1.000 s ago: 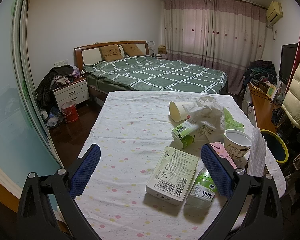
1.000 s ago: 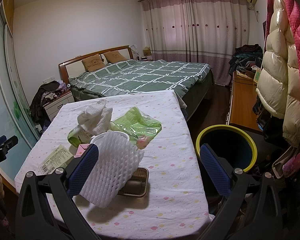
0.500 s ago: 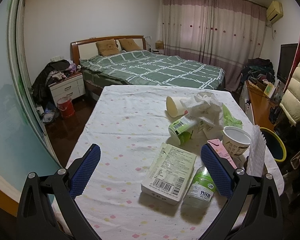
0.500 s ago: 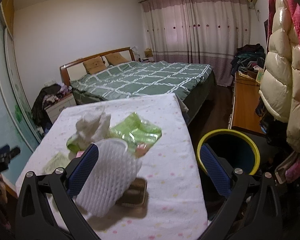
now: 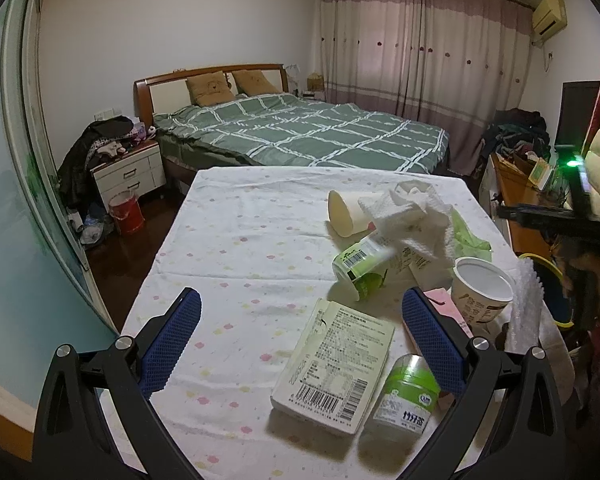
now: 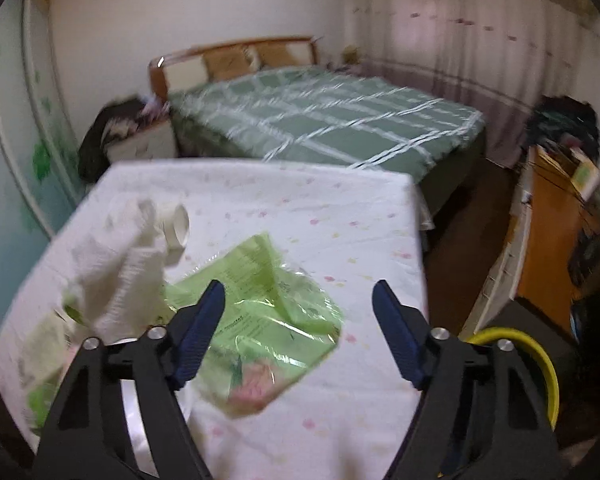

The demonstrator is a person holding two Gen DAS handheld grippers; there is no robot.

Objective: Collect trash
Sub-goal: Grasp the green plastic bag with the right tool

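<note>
The green plastic wrapper (image 6: 260, 312) lies on the surface (image 6: 340, 216) under the right gripper (image 6: 298, 334), whose jaws have just been narrowing with nothing clamped between them. Only the left wrist view shows, beside that wrapper, a flat barcoded box (image 5: 334, 364) and a green-capped bottle (image 5: 406, 398), print too small to read. The left gripper (image 5: 300, 332) hangs released above the box.

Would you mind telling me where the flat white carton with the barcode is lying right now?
In the left wrist view, the flat white carton lies on the table near its front edge, right of centre, beside the small green-capped bottle.
</note>
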